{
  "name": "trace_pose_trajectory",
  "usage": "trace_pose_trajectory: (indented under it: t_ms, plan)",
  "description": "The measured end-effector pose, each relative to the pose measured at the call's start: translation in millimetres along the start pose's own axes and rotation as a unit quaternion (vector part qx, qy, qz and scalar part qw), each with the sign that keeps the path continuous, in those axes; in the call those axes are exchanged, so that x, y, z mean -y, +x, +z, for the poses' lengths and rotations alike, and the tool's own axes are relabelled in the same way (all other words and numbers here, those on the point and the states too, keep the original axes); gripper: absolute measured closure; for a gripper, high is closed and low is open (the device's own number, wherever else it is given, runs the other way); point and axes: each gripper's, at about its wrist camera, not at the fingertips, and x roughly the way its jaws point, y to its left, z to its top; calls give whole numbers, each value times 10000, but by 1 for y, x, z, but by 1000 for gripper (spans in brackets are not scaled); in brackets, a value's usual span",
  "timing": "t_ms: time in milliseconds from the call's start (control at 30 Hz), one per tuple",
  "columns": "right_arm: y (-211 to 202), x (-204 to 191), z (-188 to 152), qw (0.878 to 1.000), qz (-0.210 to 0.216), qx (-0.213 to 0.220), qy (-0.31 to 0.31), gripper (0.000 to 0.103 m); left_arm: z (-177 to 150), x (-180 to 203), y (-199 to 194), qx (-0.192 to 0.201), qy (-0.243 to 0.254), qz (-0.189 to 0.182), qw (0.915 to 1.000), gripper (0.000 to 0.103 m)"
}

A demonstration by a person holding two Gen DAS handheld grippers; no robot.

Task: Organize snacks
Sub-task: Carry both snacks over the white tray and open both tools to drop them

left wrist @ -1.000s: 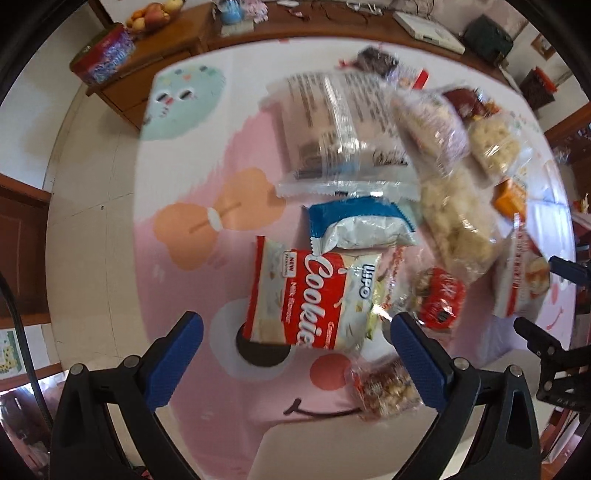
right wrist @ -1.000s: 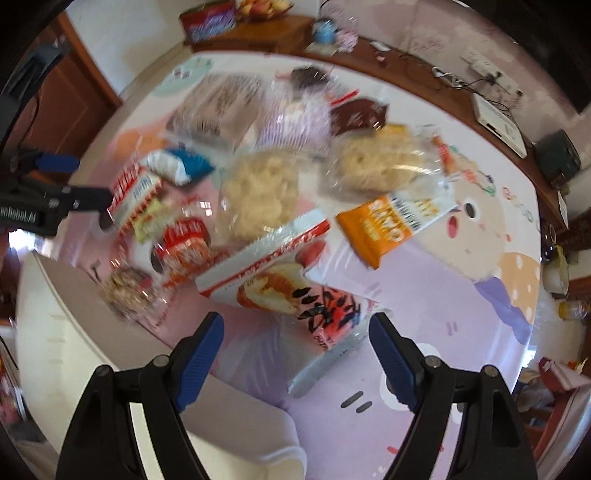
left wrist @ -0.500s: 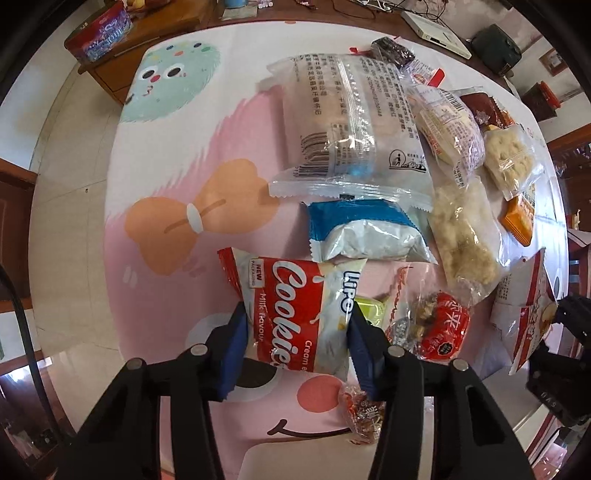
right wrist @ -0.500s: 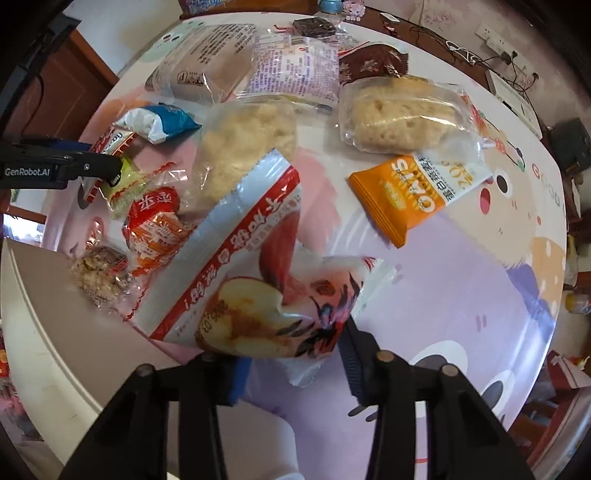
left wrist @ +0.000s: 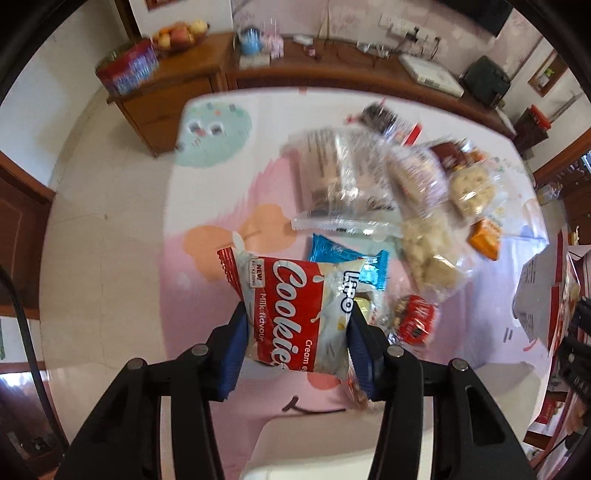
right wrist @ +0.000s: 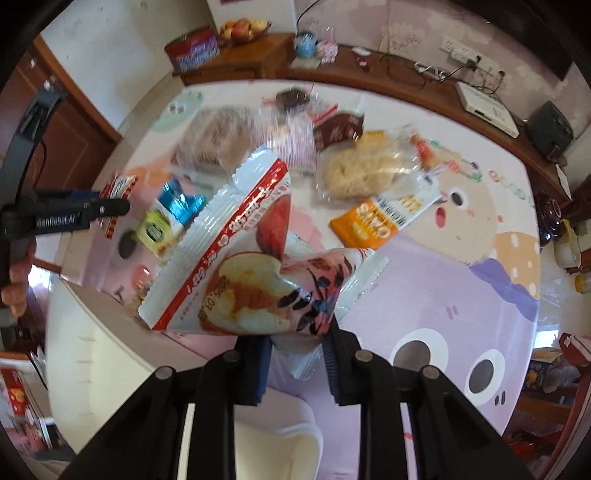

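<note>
- My left gripper (left wrist: 297, 345) is clamped on the red-and-white plastic cookie packet (left wrist: 295, 314) — blue pads pressed against both of its sides, packet clear of the table.
- Under it lies the round table with the pink-and-lilac cartoon cloth (left wrist: 207, 206), and the blue foil snack pouch (left wrist: 347, 260) sits just behind the cookie packet.
- My right gripper (right wrist: 297, 363) has the white-and-red crinkly bag printed with a sliced pastry (right wrist: 243, 266) between its pads — jaws closing on the pinched lower end, bag lifted off the cloth and tilted up to the left.
- The orange oats sachet (right wrist: 373, 221) lies flat on the cloth beyond that bag, touching the clear bag of pale puffed snacks (right wrist: 362, 173).
- In the right view, the left gripper pokes in from the left edge, near the small yellow-green wrapped sweet (right wrist: 155, 227).
- A wooden sideboard (left wrist: 332, 70) runs behind the table, with a bowl of fruit (left wrist: 179, 35) on it.
</note>
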Motion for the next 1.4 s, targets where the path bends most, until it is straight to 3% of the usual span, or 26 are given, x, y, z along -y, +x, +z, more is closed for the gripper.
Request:
trace_pose_trajectory:
  t_ms: [200, 333, 500, 633, 933, 1133, 1200, 1267, 1400]
  plan:
    - [-56, -19, -5, 9979, 31, 553, 324, 78, -37, 1, -86, 798, 404, 105, 9959, 55]
    - [-93, -43, -24, 9953, 116, 883, 378, 78, -66, 9, -129, 1097, 523, -45, 9926, 54]
    - [-121, -73, -50, 9934, 103, 1068, 409, 78, -101, 21, -155, 1385, 654, 14, 9882, 54]
    - [-124, -91, -76, 9939, -4, 1016, 426, 78, -124, 28, -152, 1433, 765, 25, 9867, 54]
    - [-89, -111, -125, 9982, -150, 380, 437, 78, -165, 39, -101, 782, 1114, 26, 9907, 54]
    - [-65, -114, -142, 9983, -227, 38, 540, 77, -179, 36, -70, 159, 993, -151, 9948, 53]
    - [-60, -113, -145, 9979, -243, -101, 587, 76, -181, 35, -65, 29, 995, -203, 9948, 44]
    - [-55, -116, -149, 9977, -331, -218, 545, 75, -183, 35, -63, -16, 991, -236, 9948, 23]
    - [-52, -119, -155, 9970, -456, -322, 545, 66, -183, 34, -70, 86, 1021, -225, 9945, 18]
